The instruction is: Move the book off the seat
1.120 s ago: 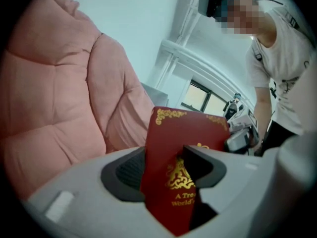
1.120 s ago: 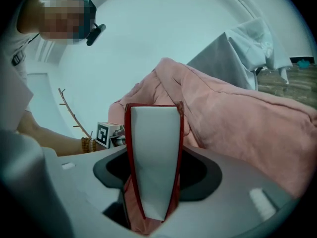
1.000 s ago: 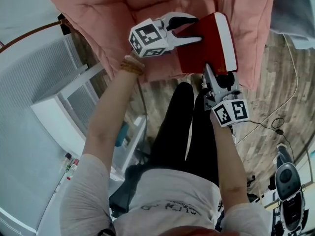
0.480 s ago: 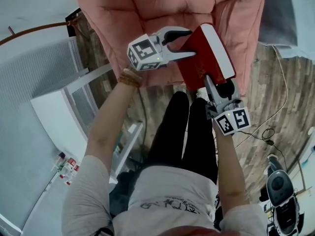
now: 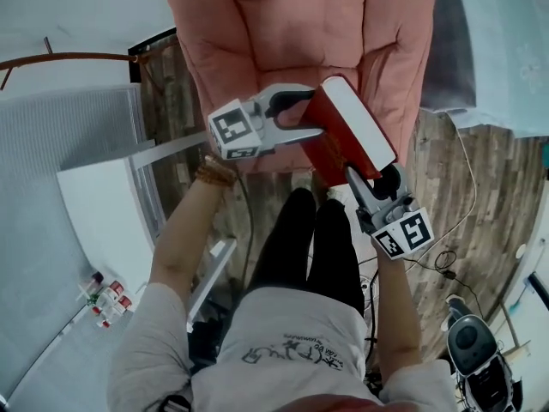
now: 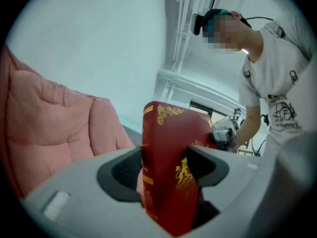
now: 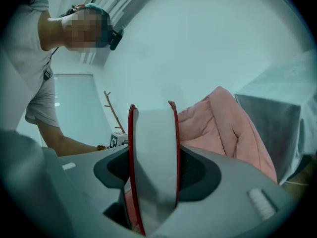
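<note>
I count one red book (image 5: 336, 140), one pink seat (image 5: 292, 33), one person (image 5: 292, 342), and some small bottles (image 5: 105, 299), too small to number.

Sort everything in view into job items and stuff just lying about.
Job: red book; pink armchair.
Lying about: small bottles; floor cable; white cabinet.

Smooth gilt-stamped book cover (image 5: 332, 144), soft cloth seat (image 5: 292, 33), wood-plank floor (image 5: 463, 196).
</note>
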A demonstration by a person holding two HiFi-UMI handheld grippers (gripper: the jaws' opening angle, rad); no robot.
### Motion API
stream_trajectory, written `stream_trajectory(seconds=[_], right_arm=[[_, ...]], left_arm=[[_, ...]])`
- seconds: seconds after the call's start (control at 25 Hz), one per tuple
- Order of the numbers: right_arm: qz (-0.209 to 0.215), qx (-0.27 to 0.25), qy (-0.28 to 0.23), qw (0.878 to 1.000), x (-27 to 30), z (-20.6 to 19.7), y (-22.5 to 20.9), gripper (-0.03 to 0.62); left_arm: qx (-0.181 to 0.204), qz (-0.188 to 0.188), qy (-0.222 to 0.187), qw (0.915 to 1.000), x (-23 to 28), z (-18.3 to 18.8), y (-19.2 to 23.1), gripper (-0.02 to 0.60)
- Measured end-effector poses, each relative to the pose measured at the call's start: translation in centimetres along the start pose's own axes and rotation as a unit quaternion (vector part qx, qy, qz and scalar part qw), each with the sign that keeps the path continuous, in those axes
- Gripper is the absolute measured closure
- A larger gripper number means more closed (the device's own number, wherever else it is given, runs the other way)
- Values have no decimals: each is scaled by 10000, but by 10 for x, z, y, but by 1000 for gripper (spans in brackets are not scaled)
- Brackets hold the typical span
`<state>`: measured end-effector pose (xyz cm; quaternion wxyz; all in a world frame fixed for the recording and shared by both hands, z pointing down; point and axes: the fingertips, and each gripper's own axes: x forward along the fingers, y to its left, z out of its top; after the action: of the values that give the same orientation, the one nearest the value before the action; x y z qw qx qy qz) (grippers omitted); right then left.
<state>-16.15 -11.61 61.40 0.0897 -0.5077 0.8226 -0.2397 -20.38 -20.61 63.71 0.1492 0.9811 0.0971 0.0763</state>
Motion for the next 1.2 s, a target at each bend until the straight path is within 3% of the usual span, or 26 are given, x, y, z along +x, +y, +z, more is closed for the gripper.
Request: stream_trajectory(seconds=[0.28, 0.64, 1.2], right_arm=[[786, -576, 83, 9952, -9, 78, 71, 339], [1798, -1043, 197, 9780, -34, 158, 155, 340], [2446, -1697, 94, 9546, -62, 251, 252, 341]], left_arm=[[210, 86, -305, 9993, -38, 90, -50, 276], [294, -68, -761, 9966, -73, 179, -128, 262], [868, 297, -1150, 9891, -115, 285, -213, 270]])
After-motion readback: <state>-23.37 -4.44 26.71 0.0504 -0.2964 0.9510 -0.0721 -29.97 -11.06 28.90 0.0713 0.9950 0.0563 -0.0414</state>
